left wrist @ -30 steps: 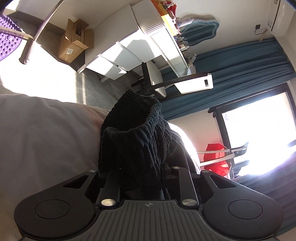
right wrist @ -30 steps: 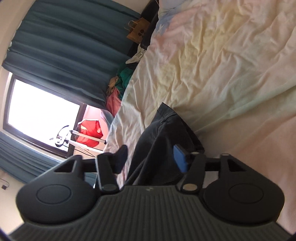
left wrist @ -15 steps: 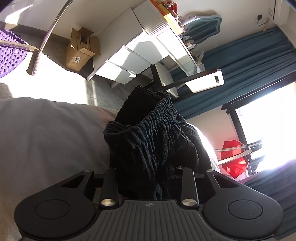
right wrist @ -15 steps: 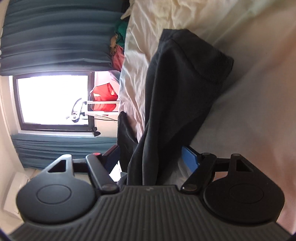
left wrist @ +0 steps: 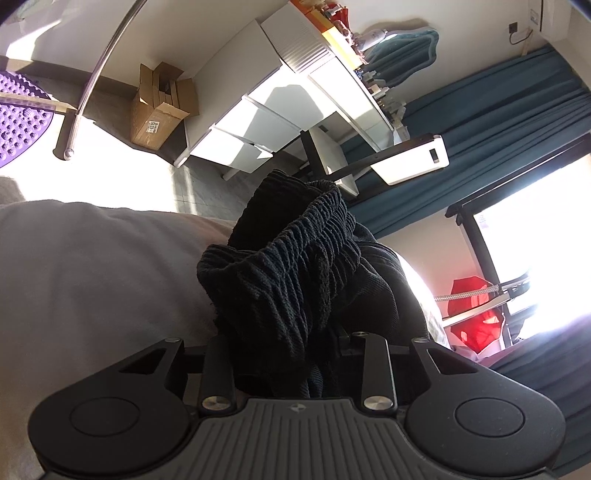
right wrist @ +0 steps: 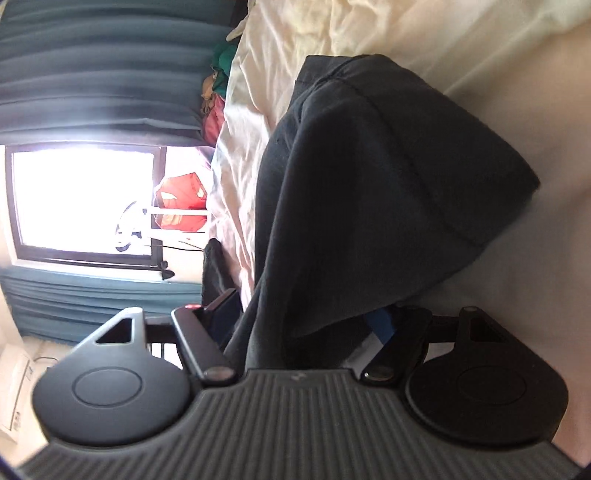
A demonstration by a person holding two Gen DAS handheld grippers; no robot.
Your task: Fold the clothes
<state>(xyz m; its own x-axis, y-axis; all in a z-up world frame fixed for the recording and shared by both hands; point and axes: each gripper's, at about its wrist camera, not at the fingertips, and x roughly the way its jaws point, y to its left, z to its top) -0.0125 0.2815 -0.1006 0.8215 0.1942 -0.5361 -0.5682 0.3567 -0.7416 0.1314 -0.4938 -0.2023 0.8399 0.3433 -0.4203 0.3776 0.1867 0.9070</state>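
- Here the left gripper has its two black fingers clamped on the ribbed waistband of a black garment, which bunches up above the jaws and hides the fingertips.
- The garment rises over a pale bedsheet; beyond it stand a white drawer unit and a cardboard box on the floor.
- In the right wrist view, the right gripper has its fingers well apart, with the same dark garment draped between them and spilling over the blue pad.
- The cloth lies on a cream, wrinkled sheet; teal curtains frame a bright window.
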